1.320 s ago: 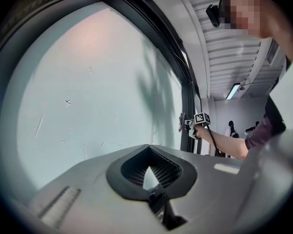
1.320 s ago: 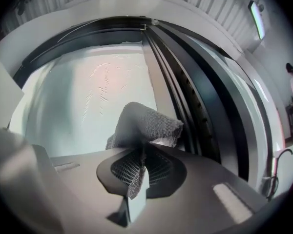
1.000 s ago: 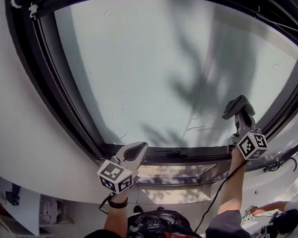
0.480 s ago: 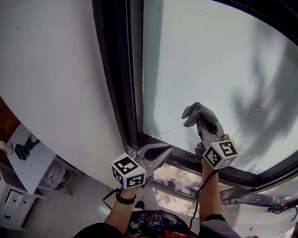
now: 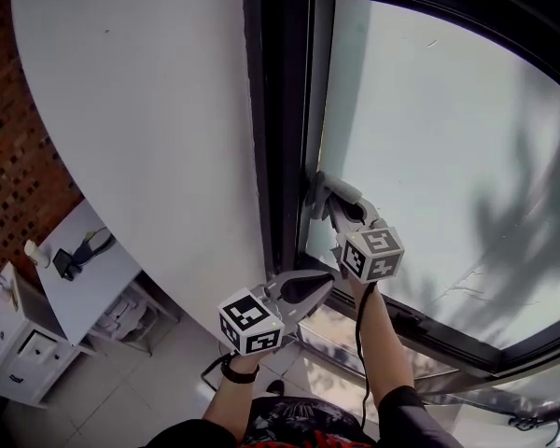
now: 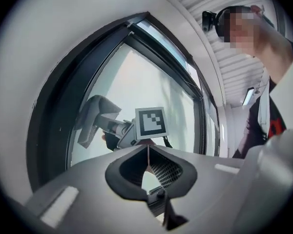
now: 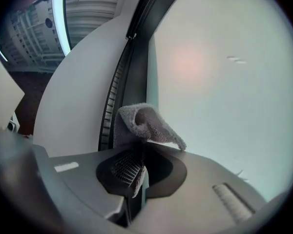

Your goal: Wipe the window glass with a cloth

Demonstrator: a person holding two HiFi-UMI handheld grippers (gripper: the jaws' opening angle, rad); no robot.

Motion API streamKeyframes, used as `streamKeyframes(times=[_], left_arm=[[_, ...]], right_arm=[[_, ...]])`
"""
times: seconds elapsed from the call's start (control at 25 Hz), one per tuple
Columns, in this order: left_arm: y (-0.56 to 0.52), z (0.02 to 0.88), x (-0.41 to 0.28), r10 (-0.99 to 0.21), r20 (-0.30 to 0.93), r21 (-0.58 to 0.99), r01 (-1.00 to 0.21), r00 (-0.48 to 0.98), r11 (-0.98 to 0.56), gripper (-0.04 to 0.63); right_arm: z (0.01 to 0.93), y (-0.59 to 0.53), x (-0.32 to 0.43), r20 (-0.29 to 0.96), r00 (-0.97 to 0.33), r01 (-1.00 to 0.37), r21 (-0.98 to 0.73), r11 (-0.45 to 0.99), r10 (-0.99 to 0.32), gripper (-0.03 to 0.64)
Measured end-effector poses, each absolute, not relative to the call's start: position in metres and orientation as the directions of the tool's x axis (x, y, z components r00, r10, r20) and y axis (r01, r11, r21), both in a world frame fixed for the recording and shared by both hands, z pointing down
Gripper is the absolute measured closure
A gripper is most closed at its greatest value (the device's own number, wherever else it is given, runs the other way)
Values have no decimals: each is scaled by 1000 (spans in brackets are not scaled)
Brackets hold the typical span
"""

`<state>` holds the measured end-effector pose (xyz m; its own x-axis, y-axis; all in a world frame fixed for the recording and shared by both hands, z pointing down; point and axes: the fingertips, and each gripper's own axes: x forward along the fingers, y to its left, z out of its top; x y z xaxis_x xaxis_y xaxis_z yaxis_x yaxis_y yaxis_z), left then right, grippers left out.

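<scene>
Centre frame, our right gripper (image 5: 334,205) clamps the grey cloth (image 5: 317,188) at the window glass (image 5: 429,138) left edge; our left gripper (image 5: 325,286), below, is clenched, empty.

No text, label or number seems legible anywhere.

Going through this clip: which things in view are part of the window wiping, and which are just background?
In the job: cloth, clamped in the right gripper; window glass.
Just there: left gripper, shut and empty; window frame; white desk; drawers; brick wall.
</scene>
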<state>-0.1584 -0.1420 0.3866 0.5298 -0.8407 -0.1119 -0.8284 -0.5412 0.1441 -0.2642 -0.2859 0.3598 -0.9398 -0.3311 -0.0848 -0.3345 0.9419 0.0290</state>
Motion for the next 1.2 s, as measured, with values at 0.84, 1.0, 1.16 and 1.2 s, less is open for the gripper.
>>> streamKeyframes(times=[0.84,1.0,1.16,1.2], left_arm=[[-190,378,-116,-832,-160,131,-824,531,-551,588],[-207,382,-85,-793,-140,136,-782,592,-608,588],[-213,379,-54,-739,-174,135,-728,650,-672,588],[-215,377,-47,-730,-175,140,-717,660,-683,588]], right_arm=[[360,-318,-52,-192,-795,-582,-29,813,-576,600],[362,-325,21,-203,-705,-687,-41,725,-679,600],[367,-331,91,-210,-615,-770,-47,637,-760,600],[369,-333,108,-211,-595,-787,-45,616,-776,600]])
